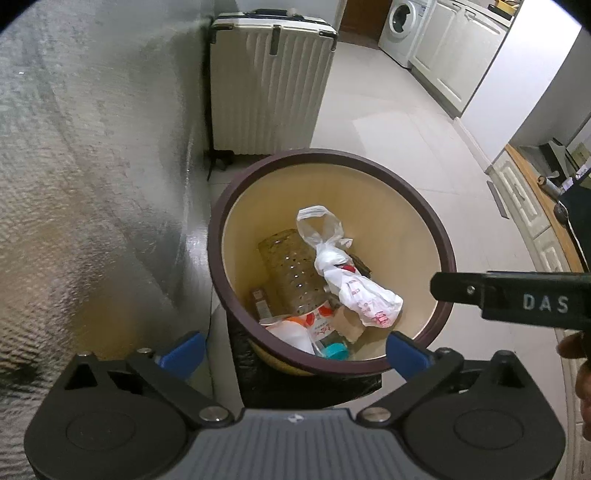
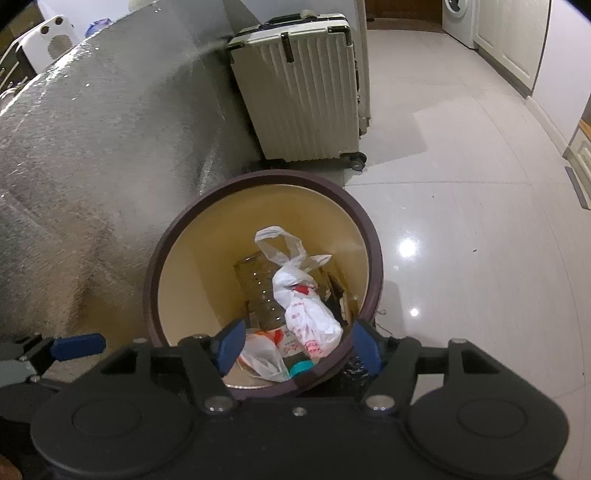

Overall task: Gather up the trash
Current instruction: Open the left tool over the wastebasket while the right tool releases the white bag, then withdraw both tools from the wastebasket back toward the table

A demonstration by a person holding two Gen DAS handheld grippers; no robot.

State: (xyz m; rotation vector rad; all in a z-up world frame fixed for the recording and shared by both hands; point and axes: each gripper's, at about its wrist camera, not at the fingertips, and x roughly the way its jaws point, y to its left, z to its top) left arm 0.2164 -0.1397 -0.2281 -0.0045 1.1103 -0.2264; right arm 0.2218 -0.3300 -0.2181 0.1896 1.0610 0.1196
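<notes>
A round trash bin with a dark brown rim [image 1: 332, 157] [image 2: 258, 177] and cream inner wall stands on the floor. Inside lie a knotted white plastic bag with red print [image 1: 354, 280] [image 2: 306, 310], a clear perforated container [image 1: 291, 269] [image 2: 258, 291], a teal cap [image 1: 336, 349] [image 2: 301, 367] and other wrappers. My left gripper [image 1: 295, 350] is open and empty above the bin's near rim. My right gripper [image 2: 299, 347] is open and empty, its blue fingertips [image 2: 231, 345] straddling the near rim. A black bag [image 1: 295, 384] hangs below the bin's near side.
A silver quilted surface [image 1: 92, 184] [image 2: 92, 166] rises left of the bin. A cream ribbed suitcase [image 1: 269, 85] [image 2: 303, 88] stands behind it. White tiled floor [image 1: 406, 147] [image 2: 461, 184] spreads right, with cabinets and a washing machine [image 1: 402, 29] beyond. The right gripper's body [image 1: 517, 295] crosses the left view.
</notes>
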